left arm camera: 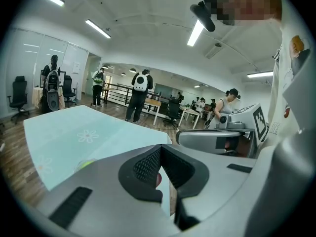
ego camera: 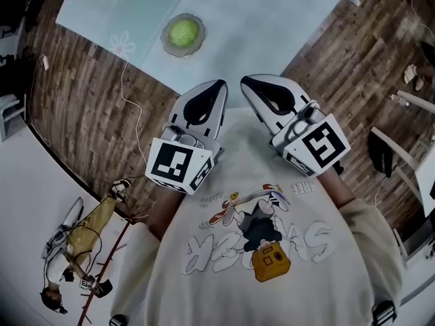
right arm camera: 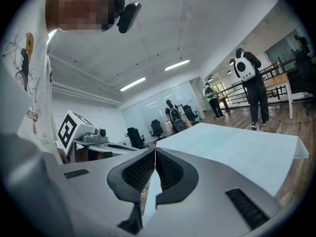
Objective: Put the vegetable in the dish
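I had both grippers pulled in close to the chest, low in the head view, tips pointing up-frame toward the table point(ego camera: 285, 19) with its pale blue cloth. The left gripper point(ego camera: 219, 85) had its jaws pressed together, pads meeting at the tip and nothing pinched that I could make out. A small reddish patch showed through the gap lower down, and I could not tell what it was. The right gripper point(ego camera: 246, 81) was likewise closed tight and empty in its own view.

The one relation that mattered: the clear glass dish point(ego camera: 165, 44) sat in the upper middle of the head view, up and to the left of both sets of tips and well apart from them. The left gripper was the nearer one. Inside the dish lay a round green vegetable point(ego camera: 183, 32), a cabbage or lettuce head perhaps. It looked roughly ball-shaped, so I read no long axis to line up on.

The dish held only that vegetable, and I saw no other vegetable on the cloth. I judged the placing done, or at least nothing left to pick.
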Action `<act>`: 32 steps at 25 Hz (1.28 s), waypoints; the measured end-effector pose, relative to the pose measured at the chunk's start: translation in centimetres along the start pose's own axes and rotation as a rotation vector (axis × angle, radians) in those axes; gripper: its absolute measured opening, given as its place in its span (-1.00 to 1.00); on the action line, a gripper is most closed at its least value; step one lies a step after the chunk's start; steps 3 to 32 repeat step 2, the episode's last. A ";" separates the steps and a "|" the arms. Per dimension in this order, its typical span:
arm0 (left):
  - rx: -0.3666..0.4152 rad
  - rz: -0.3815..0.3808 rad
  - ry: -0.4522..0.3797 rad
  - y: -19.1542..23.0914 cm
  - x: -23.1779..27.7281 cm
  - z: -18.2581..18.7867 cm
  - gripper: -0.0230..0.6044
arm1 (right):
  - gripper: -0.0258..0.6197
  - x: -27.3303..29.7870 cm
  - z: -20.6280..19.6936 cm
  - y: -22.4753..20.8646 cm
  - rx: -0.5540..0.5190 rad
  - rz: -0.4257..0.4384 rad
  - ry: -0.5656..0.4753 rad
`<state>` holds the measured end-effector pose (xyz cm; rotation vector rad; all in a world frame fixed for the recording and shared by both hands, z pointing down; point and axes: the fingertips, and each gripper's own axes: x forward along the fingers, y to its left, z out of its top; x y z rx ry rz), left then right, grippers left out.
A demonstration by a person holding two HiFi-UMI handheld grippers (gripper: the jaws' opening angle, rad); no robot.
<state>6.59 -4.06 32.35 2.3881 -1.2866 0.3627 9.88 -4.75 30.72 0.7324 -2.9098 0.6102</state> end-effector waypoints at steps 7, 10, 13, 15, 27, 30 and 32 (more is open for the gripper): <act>-0.002 -0.002 0.000 -0.2 0.3 -0.2 -0.90 | -0.84 -0.2 -0.2 -0.4 0.005 -0.002 -0.002; -0.002 -0.002 0.000 -0.2 0.3 -0.2 -0.90 | -0.84 -0.2 -0.2 -0.4 0.005 -0.002 -0.002; -0.002 -0.002 0.000 -0.2 0.3 -0.2 -0.90 | -0.84 -0.2 -0.2 -0.4 0.005 -0.002 -0.002; -0.002 -0.002 0.000 -0.2 0.3 -0.2 -0.90 | -0.84 -0.2 -0.2 -0.4 0.005 -0.002 -0.002; -0.002 -0.002 0.000 -0.2 0.3 -0.2 -0.90 | -0.84 -0.2 -0.2 -0.4 0.005 -0.002 -0.002; -0.002 -0.002 0.000 -0.2 0.3 -0.2 -0.90 | -0.84 -0.2 -0.2 -0.4 0.005 -0.002 -0.002; -0.002 -0.002 0.000 -0.2 0.3 -0.2 -0.90 | -0.84 -0.2 -0.2 -0.4 0.005 -0.002 -0.002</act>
